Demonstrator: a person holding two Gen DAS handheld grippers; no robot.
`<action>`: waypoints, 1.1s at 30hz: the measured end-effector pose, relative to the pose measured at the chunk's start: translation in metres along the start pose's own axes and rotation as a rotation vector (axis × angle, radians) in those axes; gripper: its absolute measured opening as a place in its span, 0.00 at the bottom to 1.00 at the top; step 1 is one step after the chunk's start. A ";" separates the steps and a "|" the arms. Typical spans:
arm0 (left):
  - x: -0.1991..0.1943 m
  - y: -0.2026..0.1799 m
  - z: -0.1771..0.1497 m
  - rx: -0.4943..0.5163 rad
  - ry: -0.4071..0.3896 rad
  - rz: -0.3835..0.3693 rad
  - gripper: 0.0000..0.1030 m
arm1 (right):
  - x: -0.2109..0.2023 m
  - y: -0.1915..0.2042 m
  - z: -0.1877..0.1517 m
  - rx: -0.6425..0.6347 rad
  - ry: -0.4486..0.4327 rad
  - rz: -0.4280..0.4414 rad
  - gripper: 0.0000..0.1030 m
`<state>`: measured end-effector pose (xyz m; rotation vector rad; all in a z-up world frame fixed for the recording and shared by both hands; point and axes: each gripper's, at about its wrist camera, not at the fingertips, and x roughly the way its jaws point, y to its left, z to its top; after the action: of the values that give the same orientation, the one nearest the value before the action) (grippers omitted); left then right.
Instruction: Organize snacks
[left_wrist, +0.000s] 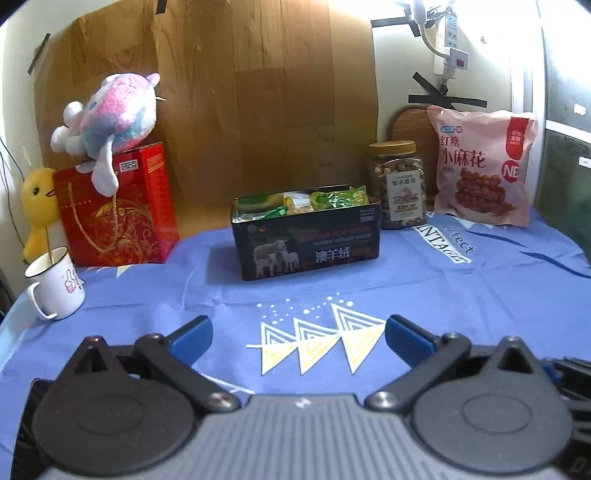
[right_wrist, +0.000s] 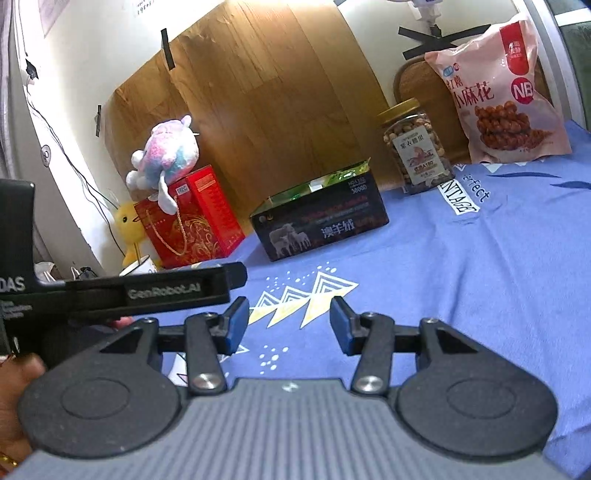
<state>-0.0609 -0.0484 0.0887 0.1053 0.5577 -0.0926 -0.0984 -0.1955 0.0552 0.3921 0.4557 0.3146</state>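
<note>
A black tin box (left_wrist: 308, 243) with sheep on its side stands open in the middle of the blue cloth, with green and yellow snack packets (left_wrist: 325, 199) inside. It also shows in the right wrist view (right_wrist: 321, 225). A nut jar (left_wrist: 399, 184) with a gold lid and a pink snack bag (left_wrist: 480, 166) stand at the back right; the jar (right_wrist: 415, 147) and the bag (right_wrist: 506, 92) also show in the right wrist view. My left gripper (left_wrist: 298, 338) is open and empty over the cloth. My right gripper (right_wrist: 289, 325) is open and empty, well short of the box.
A red gift box (left_wrist: 118, 206) with a plush toy (left_wrist: 110, 118) on top, a yellow duck (left_wrist: 37, 206) and a white mug (left_wrist: 57, 288) stand at the left. A wooden panel (left_wrist: 258, 92) backs the table. The left gripper's body (right_wrist: 110, 291) sits left of my right gripper.
</note>
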 end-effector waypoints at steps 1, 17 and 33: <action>-0.001 0.002 0.000 -0.010 -0.001 -0.004 1.00 | -0.001 0.001 0.001 -0.001 -0.003 -0.002 0.53; 0.000 0.003 0.001 0.070 0.002 0.181 1.00 | -0.001 -0.003 -0.005 0.018 -0.008 -0.043 0.63; 0.000 0.009 0.000 0.087 0.016 0.144 1.00 | -0.001 0.002 -0.008 0.048 -0.019 -0.041 0.65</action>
<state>-0.0602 -0.0397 0.0898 0.2304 0.5605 0.0244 -0.1036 -0.1919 0.0493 0.4312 0.4529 0.2605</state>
